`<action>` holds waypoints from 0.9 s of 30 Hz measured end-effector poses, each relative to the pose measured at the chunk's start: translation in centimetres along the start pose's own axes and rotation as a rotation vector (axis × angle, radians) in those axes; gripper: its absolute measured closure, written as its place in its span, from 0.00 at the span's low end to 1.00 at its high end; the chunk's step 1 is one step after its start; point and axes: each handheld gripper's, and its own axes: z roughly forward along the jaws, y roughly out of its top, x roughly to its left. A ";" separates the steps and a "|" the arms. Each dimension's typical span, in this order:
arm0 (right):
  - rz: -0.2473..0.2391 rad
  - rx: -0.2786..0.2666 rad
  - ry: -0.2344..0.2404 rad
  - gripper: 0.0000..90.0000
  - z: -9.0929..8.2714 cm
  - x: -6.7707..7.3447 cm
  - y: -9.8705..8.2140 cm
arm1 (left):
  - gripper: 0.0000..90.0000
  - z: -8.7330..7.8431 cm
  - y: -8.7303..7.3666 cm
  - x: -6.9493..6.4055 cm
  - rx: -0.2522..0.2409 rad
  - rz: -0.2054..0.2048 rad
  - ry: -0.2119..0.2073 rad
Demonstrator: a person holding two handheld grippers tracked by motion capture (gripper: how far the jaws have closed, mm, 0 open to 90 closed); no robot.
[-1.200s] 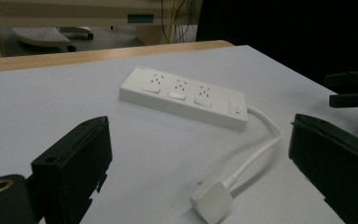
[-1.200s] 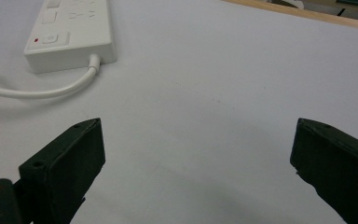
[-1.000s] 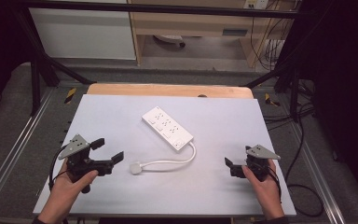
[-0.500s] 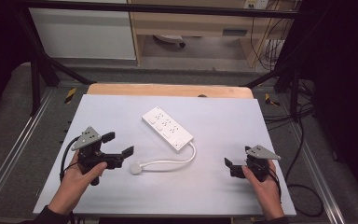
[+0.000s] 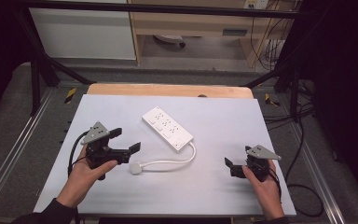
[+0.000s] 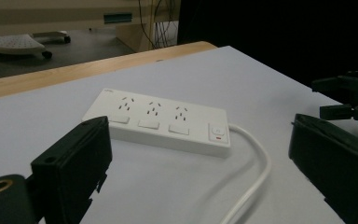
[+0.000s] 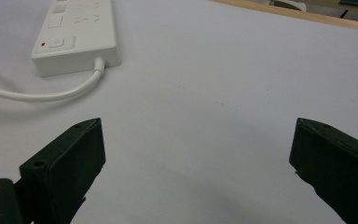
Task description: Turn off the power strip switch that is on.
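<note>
— Two grippers, both with jaws spread wide and nothing between them. Where's the left gripper [image 5: 123, 141]?

— Lifted off the white table [image 5: 214, 196], held in the left hand [image 5: 81, 179]. The strip [image 5: 167, 128] lies flat just ahead of its jaws, sockets up, with its red-marked switch [image 6: 217, 132] at the end where the cable leaves.

— And the cable [image 5: 177, 161]?

— It curves from the strip's near end back toward the left gripper; the plug [image 5: 136, 169] lies just below its jaws, apart from them.

— The right gripper [image 5: 230, 167]?

— Low near the table's edge, well apart from the strip, which sits ahead and off to its left.
</note>
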 end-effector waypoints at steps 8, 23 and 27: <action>0.002 -0.001 0.000 0.04 0.1 0.1 0.1 | 0.08 1.0 0.4 0.2 -0.022 0.007 -0.011; -0.001 -0.003 0.001 0.05 0.0 0.1 0.1 | 0.20 3.1 1.3 -0.6 -0.013 0.032 -0.023; 0.001 -0.002 0.002 0.05 0.0 0.1 0.1 | 0.25 3.3 1.6 -0.8 -0.005 0.041 -0.024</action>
